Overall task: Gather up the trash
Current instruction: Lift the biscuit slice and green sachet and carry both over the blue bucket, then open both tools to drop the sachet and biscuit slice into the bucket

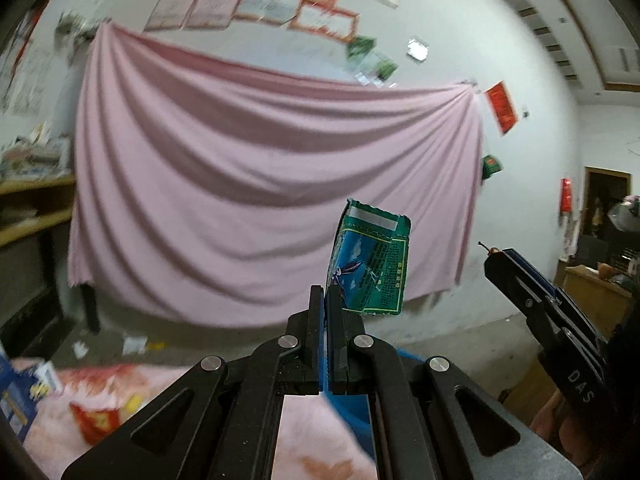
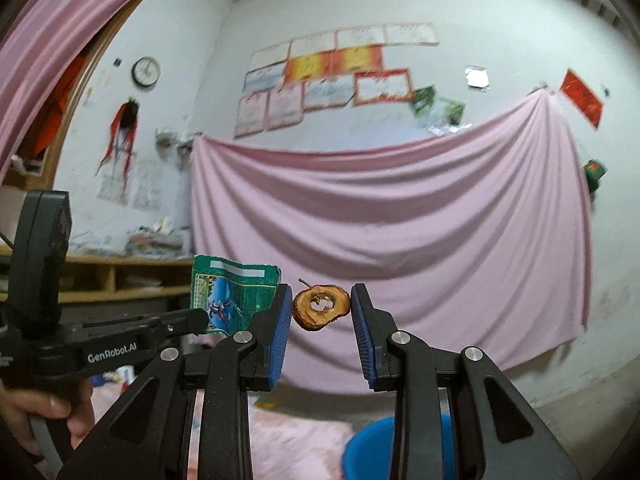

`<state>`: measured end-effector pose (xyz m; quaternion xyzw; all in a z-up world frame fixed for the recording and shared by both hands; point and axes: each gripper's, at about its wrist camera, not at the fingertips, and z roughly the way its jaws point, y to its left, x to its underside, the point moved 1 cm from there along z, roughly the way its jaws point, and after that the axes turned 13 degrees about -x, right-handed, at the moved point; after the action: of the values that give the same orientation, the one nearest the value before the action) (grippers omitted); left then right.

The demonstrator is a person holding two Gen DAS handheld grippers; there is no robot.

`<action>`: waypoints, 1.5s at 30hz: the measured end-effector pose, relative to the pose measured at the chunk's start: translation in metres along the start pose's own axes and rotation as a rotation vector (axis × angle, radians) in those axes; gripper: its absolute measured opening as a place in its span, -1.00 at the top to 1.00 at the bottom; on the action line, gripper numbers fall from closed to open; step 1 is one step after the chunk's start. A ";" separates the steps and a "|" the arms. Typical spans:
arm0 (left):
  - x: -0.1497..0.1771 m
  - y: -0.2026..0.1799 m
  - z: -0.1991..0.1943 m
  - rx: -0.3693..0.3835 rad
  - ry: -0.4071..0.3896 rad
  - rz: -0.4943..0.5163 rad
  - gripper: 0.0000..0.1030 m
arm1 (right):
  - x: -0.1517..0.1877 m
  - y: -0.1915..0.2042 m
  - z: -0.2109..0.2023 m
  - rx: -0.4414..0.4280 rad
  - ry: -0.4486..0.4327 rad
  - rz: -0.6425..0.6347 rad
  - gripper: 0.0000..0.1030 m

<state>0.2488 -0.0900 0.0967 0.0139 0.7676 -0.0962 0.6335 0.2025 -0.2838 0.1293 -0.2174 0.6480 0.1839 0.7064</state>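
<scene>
Both hands carry trash, lifted clear of the surface below. The left gripper (image 1: 325, 300) has its fingers pressed together on the lower corner of a green wrapper (image 1: 370, 264), which stands up above the tips. The right gripper (image 2: 321, 308) has its fingers clamped on a brown, dried apple core (image 2: 322, 307), stem pointing up-left; the core sits between the blue pads near their tips.

Below, in the right wrist view, a blue bucket (image 2: 370, 450) shows between the gripper's arms, next to a pink, patterned cloth (image 1: 168, 384). It is likely the bin, though nothing can be seen inside it.

So two pieces are picked up but not yet dropped. More litter remains: a red packet (image 1: 98, 420) and a blue box (image 1: 18, 398) lie on the cloth at its left edge, and paper scraps (image 1: 134, 344) lie on the floor beyond. By my reading the task is partway, with the drop and more pickups left.
</scene>
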 end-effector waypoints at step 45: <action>0.095 -0.094 0.180 0.041 0.487 0.016 1.00 | 0.128 -0.142 0.027 0.194 0.418 0.227 0.46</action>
<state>0.3910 -0.2210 -0.0164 0.0555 0.8954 -0.1006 0.4301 0.3136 -0.3910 0.0133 -0.1077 0.8148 0.1503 0.5495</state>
